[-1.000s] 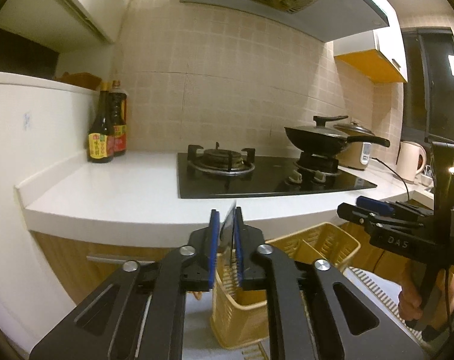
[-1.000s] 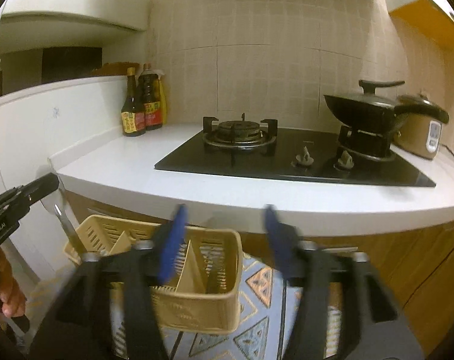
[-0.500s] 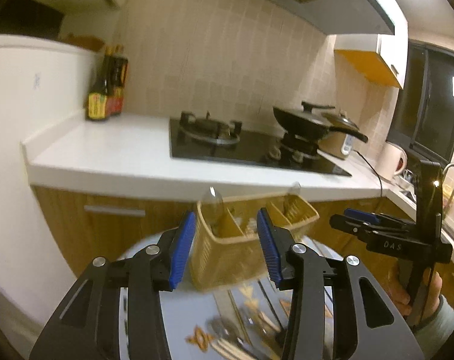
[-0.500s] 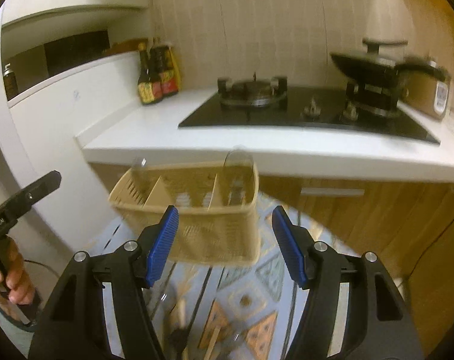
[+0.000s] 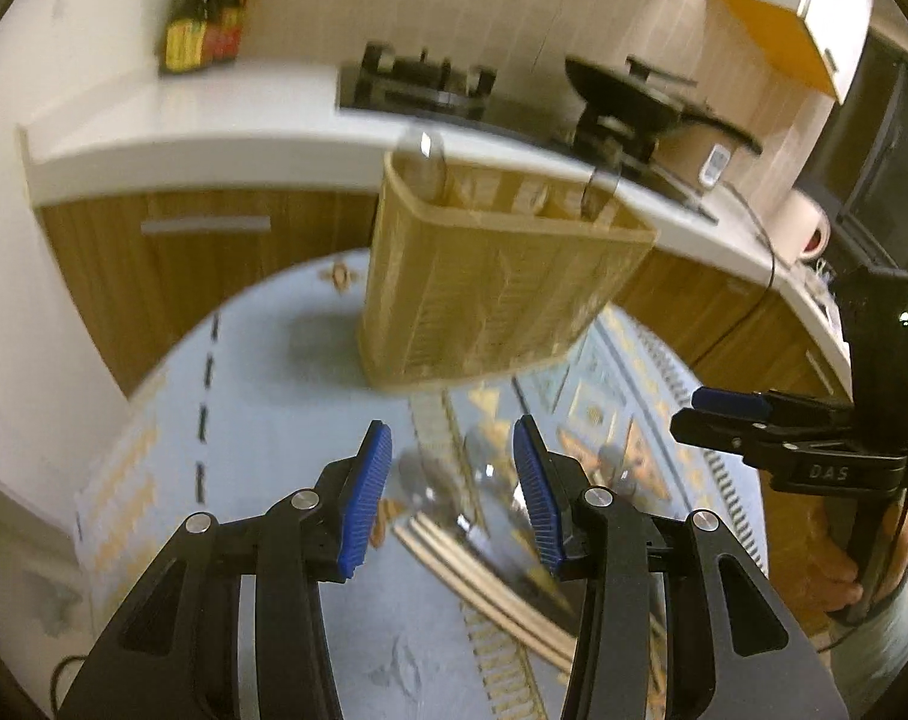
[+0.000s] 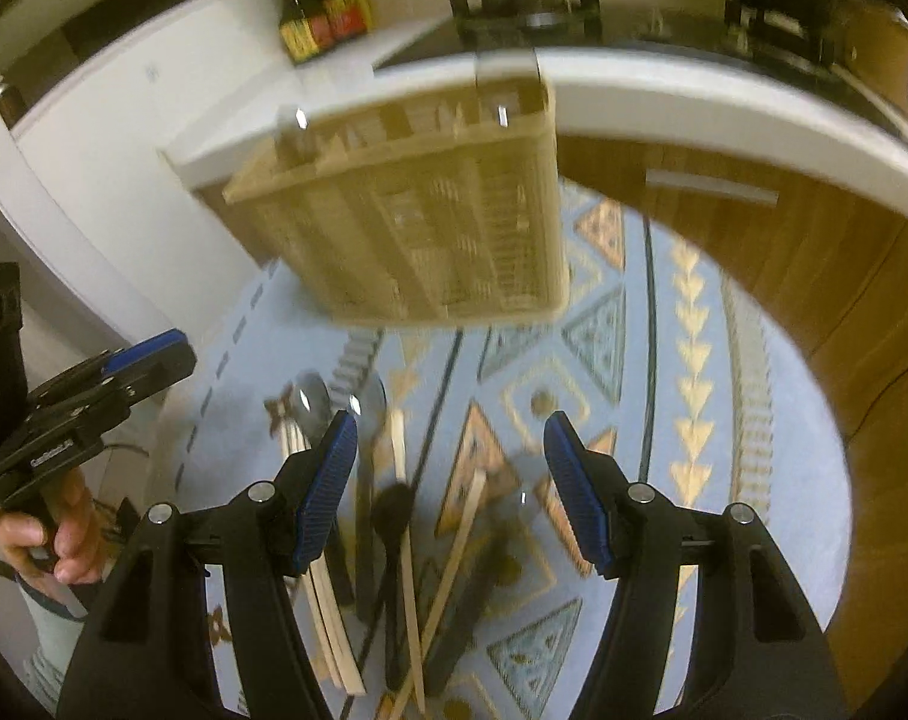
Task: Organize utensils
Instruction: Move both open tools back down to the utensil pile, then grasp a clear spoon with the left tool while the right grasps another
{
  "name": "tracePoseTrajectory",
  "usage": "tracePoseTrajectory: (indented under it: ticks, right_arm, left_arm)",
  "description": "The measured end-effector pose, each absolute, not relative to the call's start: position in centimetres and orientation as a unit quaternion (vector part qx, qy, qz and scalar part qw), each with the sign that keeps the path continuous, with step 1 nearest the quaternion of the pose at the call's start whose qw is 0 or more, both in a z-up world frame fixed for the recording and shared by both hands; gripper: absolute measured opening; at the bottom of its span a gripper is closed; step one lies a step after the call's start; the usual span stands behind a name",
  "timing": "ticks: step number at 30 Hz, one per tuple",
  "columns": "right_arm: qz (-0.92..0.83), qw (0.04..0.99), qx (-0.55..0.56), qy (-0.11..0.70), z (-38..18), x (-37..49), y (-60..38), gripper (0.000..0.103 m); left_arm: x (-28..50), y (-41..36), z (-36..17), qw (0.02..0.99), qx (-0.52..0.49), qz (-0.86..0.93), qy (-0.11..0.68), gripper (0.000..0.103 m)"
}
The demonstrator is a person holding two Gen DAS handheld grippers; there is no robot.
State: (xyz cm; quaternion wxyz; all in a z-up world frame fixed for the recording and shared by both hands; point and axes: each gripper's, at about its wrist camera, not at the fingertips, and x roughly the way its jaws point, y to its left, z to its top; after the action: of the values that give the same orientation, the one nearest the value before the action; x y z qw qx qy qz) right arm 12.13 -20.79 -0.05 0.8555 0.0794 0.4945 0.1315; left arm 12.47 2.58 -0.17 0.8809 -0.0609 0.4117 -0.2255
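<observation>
The left gripper (image 5: 450, 480), black with ribbed blue pads, stands with its jaws apart and empty at lower centre of the left view, over blurred metal spoons (image 5: 429, 480) and pale sticks on a light blue patterned tablecloth (image 5: 261, 420); the right gripper (image 6: 447, 480) is likewise spread and holds nothing. In the right view the loose utensils lie at lower centre: wooden chopsticks (image 6: 454, 558), slim and straight, a black ladle (image 6: 393, 516) and shiny spoons (image 6: 312, 405), long axes running roughly from bottom edge toward the frame's centre. The woven-look yellow plastic basket (image 6: 429, 228), rectangular with slotted walls and inner dividers, stands upright at upper centre, with rounded spoon ends above its rim
</observation>
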Motion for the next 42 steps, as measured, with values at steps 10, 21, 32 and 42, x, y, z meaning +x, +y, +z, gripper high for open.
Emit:
tracePoseTrajectory:
  ticks: [10, 21, 32, 42]
  right_arm:
    - [0.161, 0.826, 0.064, 0.537, -4.0, 11.6, -19.2, 0.06]
    - [0.165, 0.818, 0.052, 0.548, -6.2, 11.7, -18.6, 0.06]
    - [0.193, 0.804, 0.055, 0.559, -6.4, 12.6, -17.9, 0.06]
    - [0.185, 0.812, 0.027, 0.552, -6.8, 15.4, -14.7, 0.056]
  left_arm:
    - [15.2, 0.4, -5.9, 0.852, -0.064, -0.199, 0.48, 0.041]
    - [14.9, -3.4, -8.1, 0.862, 0.047, -0.159, 0.479, 0.041]
    - [16.1, -4.3, -8.0, 0.869, 0.05, -0.153, 0.467, 0.012]
    - [16.8, -0.1, -7.3, 0.862, -0.04, -0.205, 0.462, 0.003]
